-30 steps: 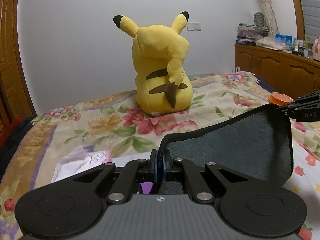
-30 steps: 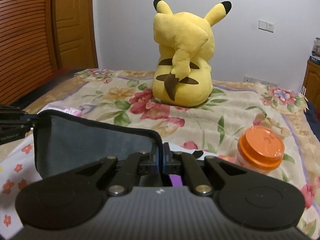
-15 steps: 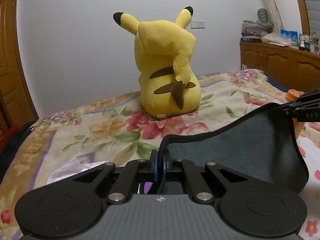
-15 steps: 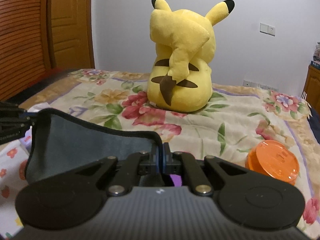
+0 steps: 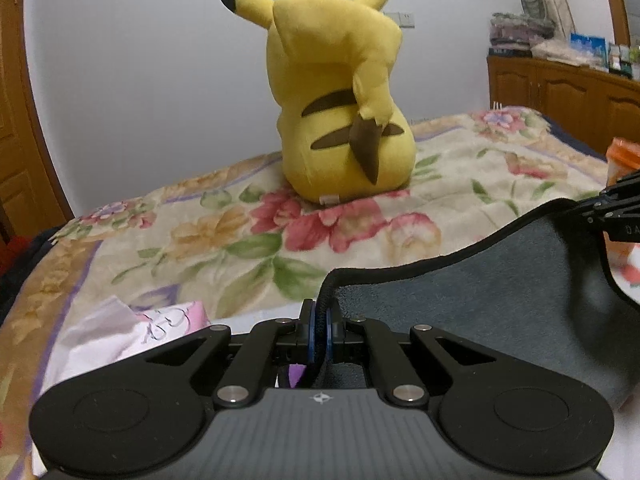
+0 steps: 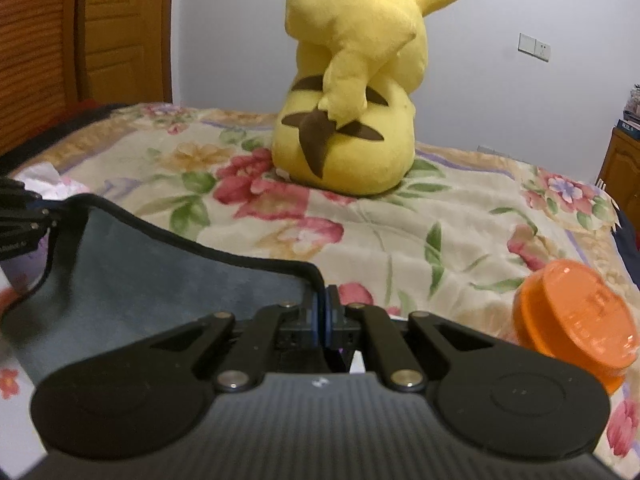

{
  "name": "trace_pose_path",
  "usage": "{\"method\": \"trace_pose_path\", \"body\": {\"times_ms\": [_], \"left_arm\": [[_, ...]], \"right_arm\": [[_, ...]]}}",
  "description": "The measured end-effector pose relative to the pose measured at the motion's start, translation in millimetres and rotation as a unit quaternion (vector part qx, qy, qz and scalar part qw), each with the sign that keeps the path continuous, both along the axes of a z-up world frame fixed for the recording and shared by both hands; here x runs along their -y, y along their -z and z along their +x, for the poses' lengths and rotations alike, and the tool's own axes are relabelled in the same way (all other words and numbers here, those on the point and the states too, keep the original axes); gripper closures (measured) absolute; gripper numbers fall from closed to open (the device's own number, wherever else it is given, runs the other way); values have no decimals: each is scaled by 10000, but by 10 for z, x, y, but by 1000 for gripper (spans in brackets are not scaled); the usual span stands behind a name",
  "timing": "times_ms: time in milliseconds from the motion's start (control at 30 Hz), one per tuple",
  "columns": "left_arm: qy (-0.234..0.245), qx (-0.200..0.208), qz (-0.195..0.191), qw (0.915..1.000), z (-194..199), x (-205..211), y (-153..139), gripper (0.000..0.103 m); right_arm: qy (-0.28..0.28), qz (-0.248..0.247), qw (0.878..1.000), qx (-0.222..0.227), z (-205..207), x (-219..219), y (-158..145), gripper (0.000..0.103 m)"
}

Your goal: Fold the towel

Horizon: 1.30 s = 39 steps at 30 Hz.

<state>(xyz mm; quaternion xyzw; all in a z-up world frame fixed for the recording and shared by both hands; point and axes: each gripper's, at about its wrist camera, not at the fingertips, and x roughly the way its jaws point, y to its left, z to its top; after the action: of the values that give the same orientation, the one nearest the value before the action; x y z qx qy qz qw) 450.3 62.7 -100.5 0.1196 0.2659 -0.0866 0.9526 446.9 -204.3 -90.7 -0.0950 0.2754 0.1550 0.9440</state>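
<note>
Your left gripper (image 5: 319,330) and right gripper (image 6: 322,320) stay clamped on the towel (image 5: 480,304) corners; it's dropped lower (edge sagging), so lay-down looks close.

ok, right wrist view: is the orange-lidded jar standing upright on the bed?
No, the orange-lidded jar lies tipped on the floral blanket, its lid face turned toward the camera, right of the right gripper.

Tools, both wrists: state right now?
Left tool: closed, pinching one corner of the grey towel.
Right tool: closed, pinching the towel's other top corner; the towel hangs between them.
</note>
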Motion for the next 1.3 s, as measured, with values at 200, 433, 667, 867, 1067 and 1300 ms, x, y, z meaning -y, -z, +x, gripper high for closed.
{"method": "trace_pose_path", "body": {"times_ms": [200, 433, 667, 867, 1067, 1300], "left_arm": [[-54, -146, 65, 9999, 82, 2, 143, 94], [-73, -280, 2, 9996, 125, 23, 186, 93], [-133, -318, 20, 9994, 93, 15, 161, 63], [-74, -313, -79, 9995, -94, 4, -6, 50], [-37, -260, -208, 9994, -449, 9, -252, 35], [12, -168, -237, 9996, -883, 40, -554, 28]], "right_arm": [[71, -191, 9997, -125, 64, -45, 148, 99], [154, -241, 9992, -284, 120, -37, 220, 98], [217, -241, 9990, -318, 100, -44, 218, 72], [280, -46, 9992, -285, -76, 32, 111, 46], [277, 277, 9990, -237, -471, 51, -141, 45], [147, 616, 9980, -57, -891, 19, -528, 44]]}}
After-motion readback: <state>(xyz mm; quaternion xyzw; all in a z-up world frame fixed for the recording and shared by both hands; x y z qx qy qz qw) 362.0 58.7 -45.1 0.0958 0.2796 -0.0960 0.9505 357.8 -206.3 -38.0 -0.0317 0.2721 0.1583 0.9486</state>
